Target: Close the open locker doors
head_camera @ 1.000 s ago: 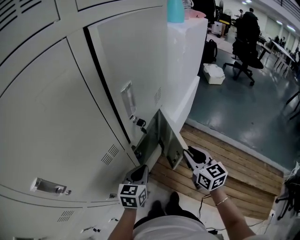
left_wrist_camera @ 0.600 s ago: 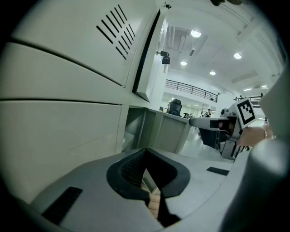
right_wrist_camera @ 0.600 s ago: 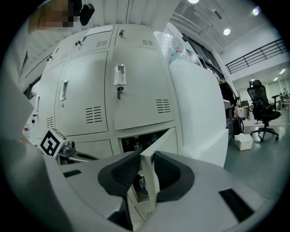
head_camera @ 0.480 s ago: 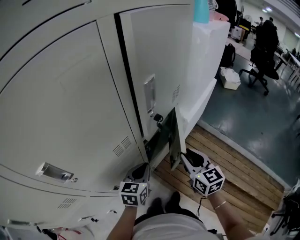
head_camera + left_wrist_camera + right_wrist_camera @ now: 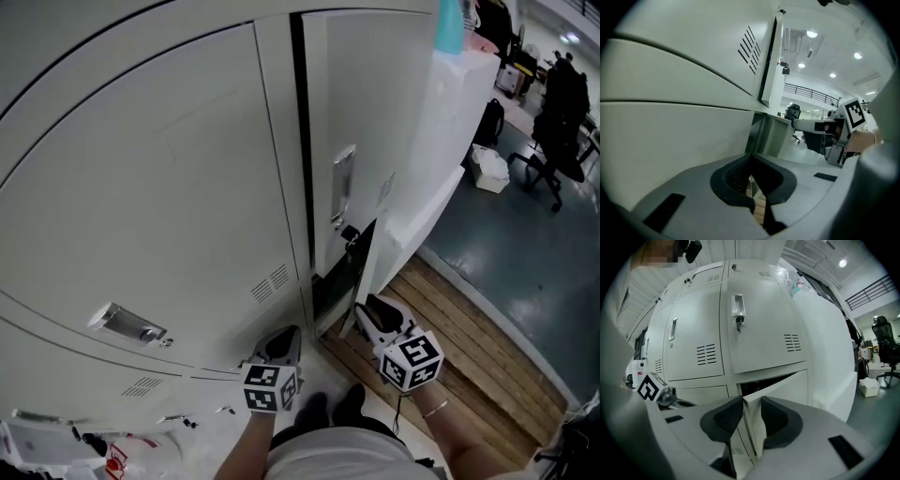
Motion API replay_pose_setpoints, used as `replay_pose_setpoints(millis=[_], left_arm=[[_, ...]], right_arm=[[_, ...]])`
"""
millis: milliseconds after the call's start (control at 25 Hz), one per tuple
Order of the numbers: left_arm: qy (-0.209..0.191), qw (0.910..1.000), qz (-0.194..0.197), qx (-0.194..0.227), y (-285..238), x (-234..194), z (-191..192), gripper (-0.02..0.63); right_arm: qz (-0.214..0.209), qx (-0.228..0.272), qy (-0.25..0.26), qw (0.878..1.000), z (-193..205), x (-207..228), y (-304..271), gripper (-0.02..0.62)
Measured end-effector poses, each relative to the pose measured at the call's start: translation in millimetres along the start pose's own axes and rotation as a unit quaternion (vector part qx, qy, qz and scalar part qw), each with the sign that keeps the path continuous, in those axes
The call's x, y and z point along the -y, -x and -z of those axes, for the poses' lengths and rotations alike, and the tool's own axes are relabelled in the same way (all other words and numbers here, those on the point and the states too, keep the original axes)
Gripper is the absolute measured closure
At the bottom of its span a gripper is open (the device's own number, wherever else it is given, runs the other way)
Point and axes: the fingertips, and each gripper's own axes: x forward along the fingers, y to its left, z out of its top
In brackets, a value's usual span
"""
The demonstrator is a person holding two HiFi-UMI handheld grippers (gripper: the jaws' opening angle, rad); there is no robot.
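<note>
Nudging a bottom-row locker door (image 5: 367,272) toward its frame, at the right end of a bank of pale grey lockers (image 5: 169,187).

At the bank's bottom right corner, beside a white block (image 5: 441,150), the door stands ajar and not yet shut, with a dark sliver of the compartment showing. Its long axis is upright. It appears hinged on the side by the block, and its free edge points out toward the person. That edge lies straight ahead of the right hand-held gripper (image 5: 368,317) and runs up between its jaws, which have just been opening and now straddle it loosely rather than pinch it. The left hand-held gripper (image 5: 281,342) is farther from the door, in front of the neighbouring closed locker, its jaws all but together on nothing. The right hand is therefore the nearer one, and the door probably needs pressing inward toward the lockers.
</note>
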Motion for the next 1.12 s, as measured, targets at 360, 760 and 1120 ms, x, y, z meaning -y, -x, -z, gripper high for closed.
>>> replay_pose_setpoints(millis=[360, 760, 1120], left_arm=[[0.012, 0.9994, -0.032, 0.008, 13, -15, -2, 0.586], [0.019, 0.9988, -0.044, 0.007, 12, -18, -1, 0.586], [0.026, 0.9982, -0.054, 0.009, 10, -22, -4, 0.586]], right_arm=[[-0.041, -0.007, 0.007, 0.999, -3, -20, -40, 0.479], [-0.065, -0.014, 0.027, 0.997, -10, -31, -78, 0.479], [-0.071, -0.019, 0.033, 0.997, -13, -34, -97, 0.479]])
